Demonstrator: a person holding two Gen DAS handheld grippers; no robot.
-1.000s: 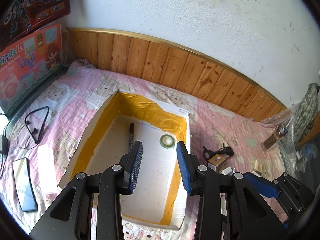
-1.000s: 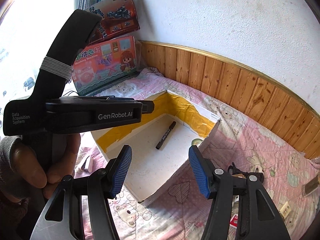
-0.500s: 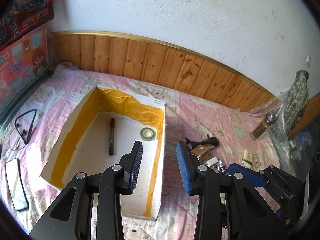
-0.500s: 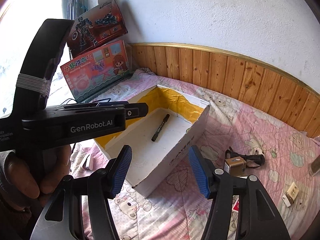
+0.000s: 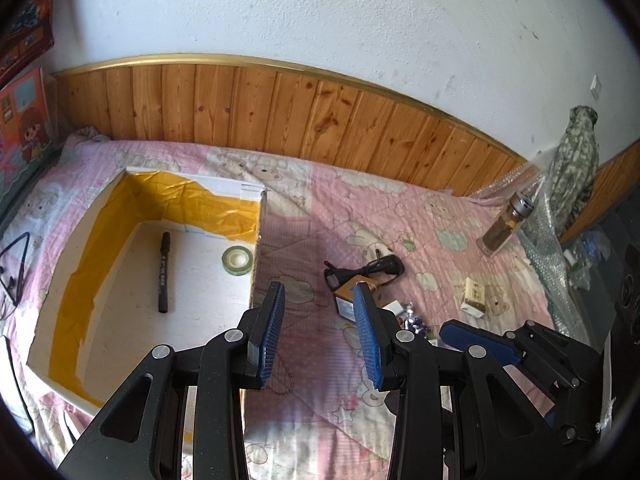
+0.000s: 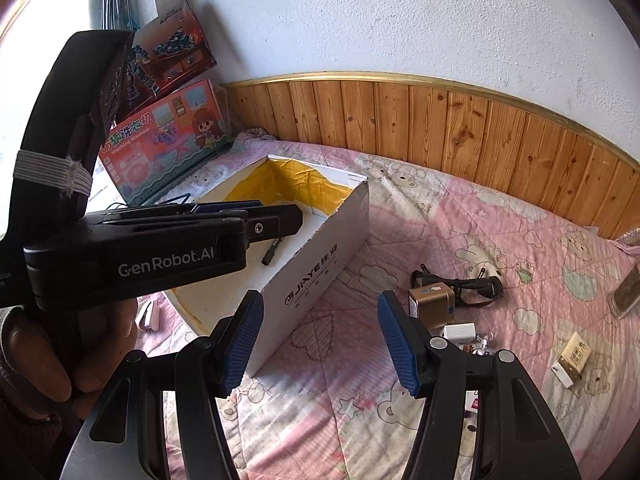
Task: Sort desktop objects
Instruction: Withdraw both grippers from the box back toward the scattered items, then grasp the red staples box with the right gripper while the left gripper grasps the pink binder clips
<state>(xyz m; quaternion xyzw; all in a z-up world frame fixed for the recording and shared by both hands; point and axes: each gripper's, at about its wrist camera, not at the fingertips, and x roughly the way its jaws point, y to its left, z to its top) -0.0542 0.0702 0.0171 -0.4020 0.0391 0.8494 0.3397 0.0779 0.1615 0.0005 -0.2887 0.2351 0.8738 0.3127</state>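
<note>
Fingers on my left gripper (image 5: 320, 336) and right gripper (image 6: 320, 348) are spread, holding nothing. Past my right fingers, my left gripper hides most of the pen (image 6: 272, 254) in the box (image 6: 320, 276).

This is a home, most likely a child's bedroom. A pink quilt printed with bears and rabbits (image 5: 320, 208) covers the flat surface like bedding. Behind it, pine wainscot panelling (image 6: 460, 128) with a brass-coloured trim runs under a rough whitewashed wall (image 5: 320, 12). At the far left, boxed toys lean against the wall: a toy washing machine box with a cartoon girl (image 6: 168, 140) and a robot toy box (image 6: 172, 56) above it. Bright daylight enters from the far left.
</note>
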